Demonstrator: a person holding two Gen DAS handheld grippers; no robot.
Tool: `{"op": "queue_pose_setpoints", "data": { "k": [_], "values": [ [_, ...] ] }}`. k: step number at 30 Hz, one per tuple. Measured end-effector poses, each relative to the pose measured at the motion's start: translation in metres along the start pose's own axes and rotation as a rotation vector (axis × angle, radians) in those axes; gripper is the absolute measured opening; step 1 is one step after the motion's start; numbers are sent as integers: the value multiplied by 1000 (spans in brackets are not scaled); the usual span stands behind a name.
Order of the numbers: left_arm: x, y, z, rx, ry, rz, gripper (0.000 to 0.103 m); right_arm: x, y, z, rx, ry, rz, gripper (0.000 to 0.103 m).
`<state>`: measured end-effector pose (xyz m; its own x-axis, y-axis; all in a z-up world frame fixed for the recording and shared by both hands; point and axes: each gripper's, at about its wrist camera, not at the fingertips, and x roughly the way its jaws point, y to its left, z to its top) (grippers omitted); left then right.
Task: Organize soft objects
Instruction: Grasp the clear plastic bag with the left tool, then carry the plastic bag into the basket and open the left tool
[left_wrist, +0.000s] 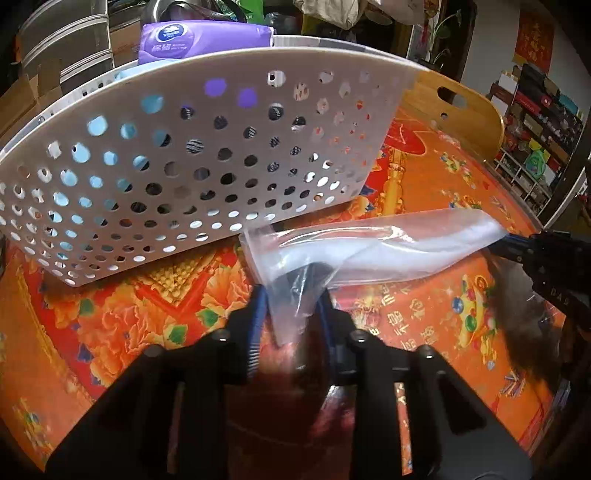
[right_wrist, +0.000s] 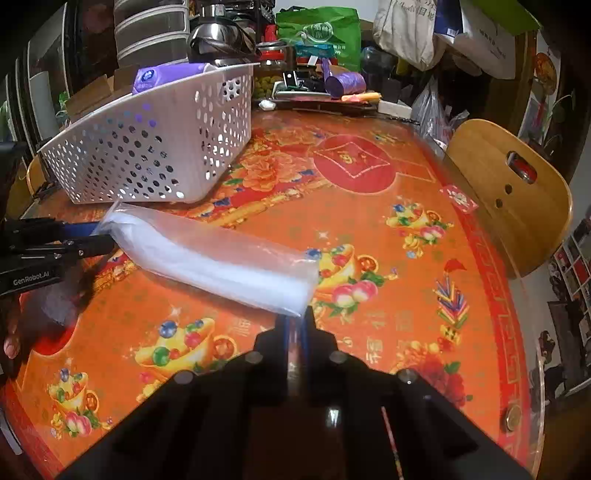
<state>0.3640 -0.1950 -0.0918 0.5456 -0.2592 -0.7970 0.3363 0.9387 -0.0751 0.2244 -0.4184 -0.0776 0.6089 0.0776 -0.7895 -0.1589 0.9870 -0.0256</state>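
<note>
- Left gripper pinches one end of the clear plastic bag.
- Right gripper clamps its other end.
- White perforated basket sits at ten o'clock on the orange table.

white perforated basket, orange floral tablecloth, seemingly clear bag

A glossy orange and red tablecloth, printed with flowers, fruit and gold ingots, is covering the table. A wooden chair back with a cut-out handle is standing against the table's far right edge. At the back, a purple roll is lying by an orange marker, with a green bag rising behind them. A steel kettle is sitting further left. A coin is resting near the front right edge.
</note>
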Motion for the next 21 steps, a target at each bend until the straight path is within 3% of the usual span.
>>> {"op": "queue_pose_setpoints", "data": {
  "k": [11, 21],
  "values": [
    [-60, 8, -19, 38, -99, 8, 14, -25, 10, -7, -6, -67, 23, 2],
    [-126, 35, -39, -19, -188, 4, 14, -65, 38, -3, -37, -160, 60, 2]
  ]
}}
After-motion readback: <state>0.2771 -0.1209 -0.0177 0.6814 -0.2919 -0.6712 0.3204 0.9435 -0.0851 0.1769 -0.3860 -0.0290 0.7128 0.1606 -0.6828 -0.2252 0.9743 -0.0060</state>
